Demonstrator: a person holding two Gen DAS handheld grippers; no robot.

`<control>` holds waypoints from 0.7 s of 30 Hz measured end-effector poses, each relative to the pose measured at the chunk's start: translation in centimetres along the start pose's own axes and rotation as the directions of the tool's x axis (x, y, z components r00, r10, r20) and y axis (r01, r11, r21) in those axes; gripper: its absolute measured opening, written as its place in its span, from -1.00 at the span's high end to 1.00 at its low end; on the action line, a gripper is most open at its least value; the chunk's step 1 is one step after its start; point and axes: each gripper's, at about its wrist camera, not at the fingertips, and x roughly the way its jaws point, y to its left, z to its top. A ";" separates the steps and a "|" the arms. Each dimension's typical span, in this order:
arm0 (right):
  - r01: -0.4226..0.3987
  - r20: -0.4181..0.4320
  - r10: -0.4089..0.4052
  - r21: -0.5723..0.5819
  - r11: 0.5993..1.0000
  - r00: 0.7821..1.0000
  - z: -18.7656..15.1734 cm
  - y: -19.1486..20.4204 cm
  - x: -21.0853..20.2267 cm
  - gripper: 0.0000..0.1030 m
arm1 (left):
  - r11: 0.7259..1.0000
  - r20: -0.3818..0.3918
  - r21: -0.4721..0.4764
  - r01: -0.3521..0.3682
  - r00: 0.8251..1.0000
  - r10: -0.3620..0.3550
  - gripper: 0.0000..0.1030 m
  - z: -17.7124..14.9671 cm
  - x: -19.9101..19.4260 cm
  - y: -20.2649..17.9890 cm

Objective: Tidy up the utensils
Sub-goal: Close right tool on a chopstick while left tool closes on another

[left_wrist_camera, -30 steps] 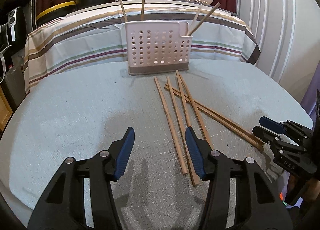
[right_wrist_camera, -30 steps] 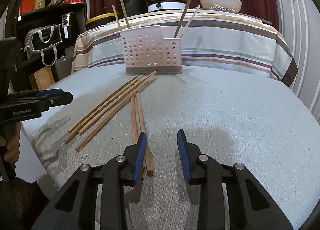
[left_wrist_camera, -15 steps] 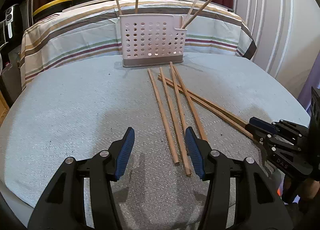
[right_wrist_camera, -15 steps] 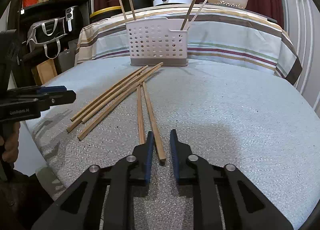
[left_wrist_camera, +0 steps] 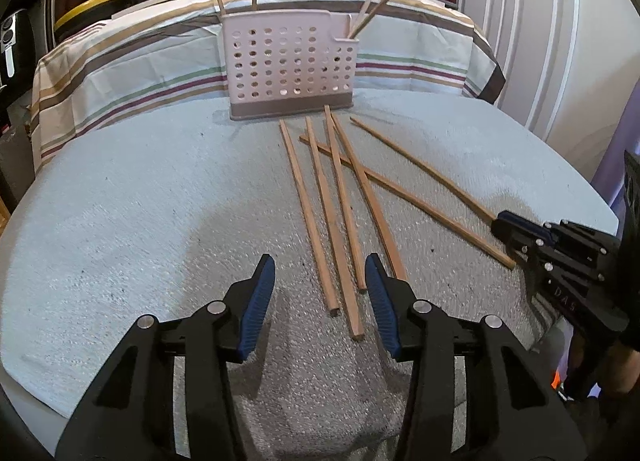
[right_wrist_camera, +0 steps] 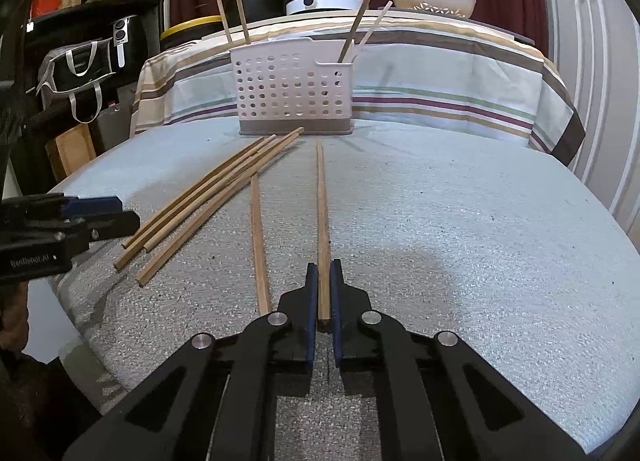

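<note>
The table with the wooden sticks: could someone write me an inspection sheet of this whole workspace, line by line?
Surface: table under a pale textured cover, a few dark specks on it.
Job's things: perforated utensil holder upright at the far edge, four chopsticks standing in it; six loose chopsticks lying flat, one of them, the gripped chopstick, pointing at the holder.
Clutter: nothing seen on the table.
Grippers: right gripper shut on the gripped chopstick's near end; left gripper closing, its pads touching nothing, over the near ends of the loose chopsticks.
Cables: nothing seen.
Surroundings: striped cloth over a counter with a pan and bowl; shelves at left; white cabinet at right.
</note>
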 end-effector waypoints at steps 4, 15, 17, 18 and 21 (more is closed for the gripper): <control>-0.002 0.000 0.002 0.002 1.000 1.000 0.0 -0.1 0.0 0.87 | 1.000 -0.024 -0.002 0.000 1.000 0.000 0.20 -0.6 0.6 0.0; -0.002 0.000 0.002 0.002 1.000 1.000 0.0 -0.1 0.1 0.87 | 0.998 -0.027 -0.062 -0.008 1.000 0.006 0.20 -1.0 0.1 1.3; -0.001 -0.001 0.001 0.001 1.000 1.000 0.0 -0.1 0.1 0.87 | 0.998 -0.024 -0.065 -0.005 1.000 0.004 0.20 -1.0 0.1 1.3; -0.001 0.000 0.001 0.002 1.000 1.000 0.0 -0.1 0.1 0.87 | 0.998 -0.023 -0.063 -0.005 1.000 0.003 0.20 -1.0 0.1 1.2; -0.001 0.000 0.001 0.002 1.000 1.000 0.0 -0.1 0.1 0.87 | 0.999 -0.021 -0.054 -0.004 1.000 0.003 0.20 -1.0 0.1 1.1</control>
